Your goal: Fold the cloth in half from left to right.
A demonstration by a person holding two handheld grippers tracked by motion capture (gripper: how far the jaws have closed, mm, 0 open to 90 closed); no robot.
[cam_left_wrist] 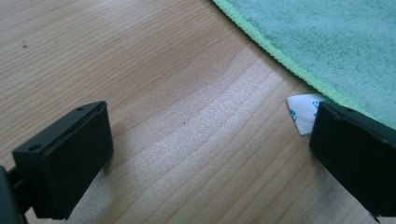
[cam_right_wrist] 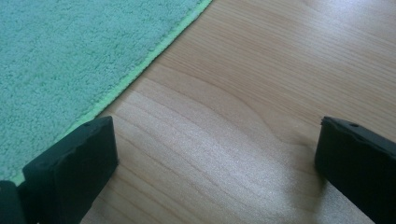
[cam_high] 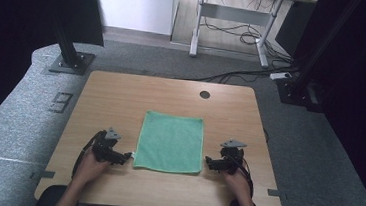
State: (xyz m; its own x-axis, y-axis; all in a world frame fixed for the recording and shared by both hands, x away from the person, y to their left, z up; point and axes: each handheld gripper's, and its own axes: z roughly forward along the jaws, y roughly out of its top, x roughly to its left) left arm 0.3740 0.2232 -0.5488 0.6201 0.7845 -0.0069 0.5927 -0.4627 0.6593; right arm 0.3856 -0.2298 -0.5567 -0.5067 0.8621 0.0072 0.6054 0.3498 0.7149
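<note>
A green cloth (cam_high: 170, 142) lies flat in the middle of the wooden table (cam_high: 121, 97). My left gripper (cam_high: 125, 156) rests low at the cloth's near left corner, open. In the left gripper view bare wood lies between the wide-apart jaws, with the cloth edge (cam_left_wrist: 289, 65) and its white label (cam_left_wrist: 302, 112) just by the right jaw. My right gripper (cam_high: 209, 161) sits at the cloth's near right corner, open too. In the right gripper view the cloth (cam_right_wrist: 70, 60) lies upper left, its edge passing beside the left jaw, and only wood lies between the jaws.
A round cable hole (cam_high: 205, 94) sits near the table's far edge. Black frame posts stand on the grey carpet at far left (cam_high: 67, 53) and far right (cam_high: 298, 83). A white desk frame with cables (cam_high: 232, 32) stands beyond the table.
</note>
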